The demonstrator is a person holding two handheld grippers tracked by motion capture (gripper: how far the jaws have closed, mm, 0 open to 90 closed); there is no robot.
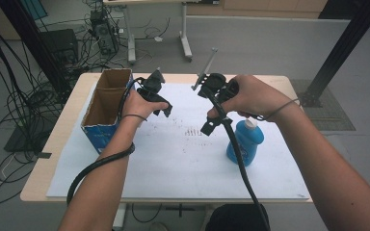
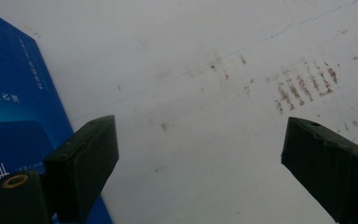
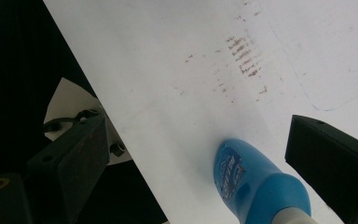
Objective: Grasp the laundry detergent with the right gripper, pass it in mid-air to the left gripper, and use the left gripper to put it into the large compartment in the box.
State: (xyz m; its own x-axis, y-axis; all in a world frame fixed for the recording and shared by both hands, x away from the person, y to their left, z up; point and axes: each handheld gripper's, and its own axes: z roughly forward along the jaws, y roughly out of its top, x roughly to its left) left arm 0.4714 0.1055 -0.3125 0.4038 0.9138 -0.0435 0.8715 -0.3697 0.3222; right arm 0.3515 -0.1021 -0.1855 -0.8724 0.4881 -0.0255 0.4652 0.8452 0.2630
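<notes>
A blue bottle (image 1: 244,142) with a white cap stands on the white sheet (image 1: 173,159), right of the middle. My right gripper (image 1: 212,122) hangs just left of it, above the sheet. In the right gripper view the bottle (image 3: 254,184) lies low between the jaws, nearer the right one, and neither pad touches it; that gripper (image 3: 200,154) is open. An open cardboard box (image 1: 107,103) with blue sides sits at the table's left. My left gripper (image 1: 163,108) hovers just right of the box, open (image 2: 198,135) over bare sheet, with the box's blue side (image 2: 14,107) beside its left jaw.
Brown smudges (image 1: 191,131) mark the sheet's middle. The wooden table (image 1: 38,183) ends close to the sheet on all sides. Black frame posts (image 1: 339,53) and tangled cables (image 1: 9,110) stand on the floor beyond.
</notes>
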